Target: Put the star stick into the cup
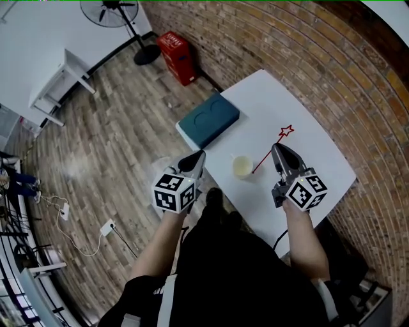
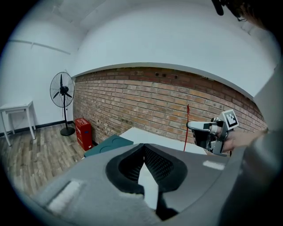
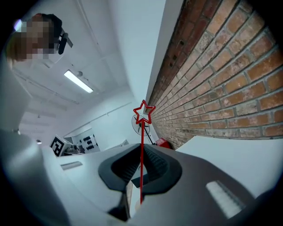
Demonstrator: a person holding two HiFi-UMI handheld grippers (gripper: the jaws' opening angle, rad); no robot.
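Note:
My right gripper (image 1: 276,148) is shut on the thin red star stick (image 1: 286,131) and holds it above the white table (image 1: 307,121). In the right gripper view the stick (image 3: 142,145) runs up between the jaws to its star outline. Its lower end hangs just right of the small pale cup (image 1: 242,167), which stands upright near the table's front. From the left gripper view, the stick (image 2: 187,128) looks upright in the right gripper (image 2: 194,126). The left gripper (image 1: 197,156) hovers at the table's left front edge, left of the cup, shut with nothing in it (image 2: 143,152).
A teal box (image 1: 208,119) lies at the table's far left corner. A brick wall (image 1: 332,57) runs along the table's right side. On the wood floor stand a red box (image 1: 179,56), a fan (image 1: 118,9) and a small white side table (image 1: 61,86).

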